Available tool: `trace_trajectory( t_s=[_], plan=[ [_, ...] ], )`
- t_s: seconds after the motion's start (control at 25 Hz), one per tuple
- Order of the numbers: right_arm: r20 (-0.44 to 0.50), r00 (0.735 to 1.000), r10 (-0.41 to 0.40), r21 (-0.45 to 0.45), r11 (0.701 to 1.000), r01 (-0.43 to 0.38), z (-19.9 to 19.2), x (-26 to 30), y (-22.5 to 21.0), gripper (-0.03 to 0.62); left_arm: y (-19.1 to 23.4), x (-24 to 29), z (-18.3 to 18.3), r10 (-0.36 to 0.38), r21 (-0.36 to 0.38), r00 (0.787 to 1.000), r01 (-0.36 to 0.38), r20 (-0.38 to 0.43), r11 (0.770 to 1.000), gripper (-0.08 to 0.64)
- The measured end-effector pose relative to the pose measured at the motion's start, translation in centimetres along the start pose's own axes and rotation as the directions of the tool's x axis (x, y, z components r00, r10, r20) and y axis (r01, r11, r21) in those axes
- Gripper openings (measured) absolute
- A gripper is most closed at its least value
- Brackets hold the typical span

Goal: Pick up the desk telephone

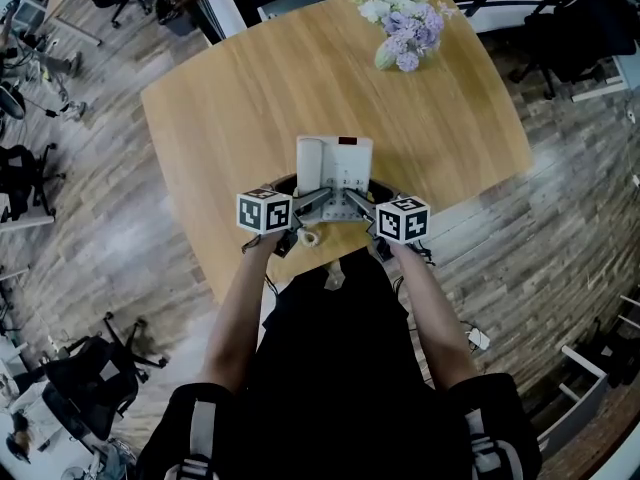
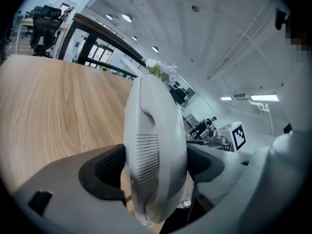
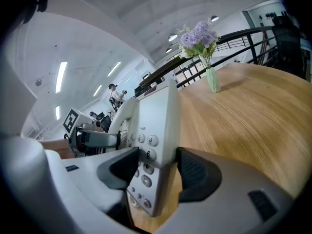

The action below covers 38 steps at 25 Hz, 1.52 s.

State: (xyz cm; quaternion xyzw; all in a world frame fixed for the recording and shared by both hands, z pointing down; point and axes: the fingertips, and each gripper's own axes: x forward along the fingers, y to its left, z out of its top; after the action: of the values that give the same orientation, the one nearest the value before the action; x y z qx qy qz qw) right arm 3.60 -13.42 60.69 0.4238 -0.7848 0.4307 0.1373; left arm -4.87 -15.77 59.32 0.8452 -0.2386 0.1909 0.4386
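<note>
Firmly clamped from both sides, the desk telephone [image 1: 335, 163] is at the near edge of the wooden surface [image 1: 230, 98].
The left hand-held gripper [image 2: 156, 167] is closed on the pale grey handset [image 2: 153, 130], which has a slotted earpiece. The right hand-held gripper [image 3: 157, 172] pinches the body's edge beside the keypad [image 3: 145, 155] of round numbered buttons. A small dark reddish strip [image 1: 348, 142] marks the top. Lilac flowers [image 1: 403, 23] stand well apart.
</note>
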Motion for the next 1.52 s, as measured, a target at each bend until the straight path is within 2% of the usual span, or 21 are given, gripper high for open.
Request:
trace_trajectory(
  t_s=[0.4, 0.92, 1.52],
  plan=[
    [0.05, 0.998, -0.029, -0.024, 0.999, 0.03, 0.0, -0.5, 3.6, 0.262, -0.6, -3.5, 0.0, -0.034, 0.043, 0.999, 0.033, 0.025, 0.999, 0.391],
    [0.07, 0.996, -0.049, -0.066, 0.996, 0.054, -0.6, -0.4, 7.7, 0.262, -0.5, -7.4, -0.9, -0.053, 0.081, 0.998, 0.05, 0.034, 0.995, 0.391],
    [0.103, 0.993, -0.053, -0.084, 0.995, 0.062, -0.2, -0.5, 9.2, 0.262, -0.9, -8.9, -0.3, -0.05, 0.142, 0.998, 0.047, 0.023, 0.989, 0.39]
  ],
)
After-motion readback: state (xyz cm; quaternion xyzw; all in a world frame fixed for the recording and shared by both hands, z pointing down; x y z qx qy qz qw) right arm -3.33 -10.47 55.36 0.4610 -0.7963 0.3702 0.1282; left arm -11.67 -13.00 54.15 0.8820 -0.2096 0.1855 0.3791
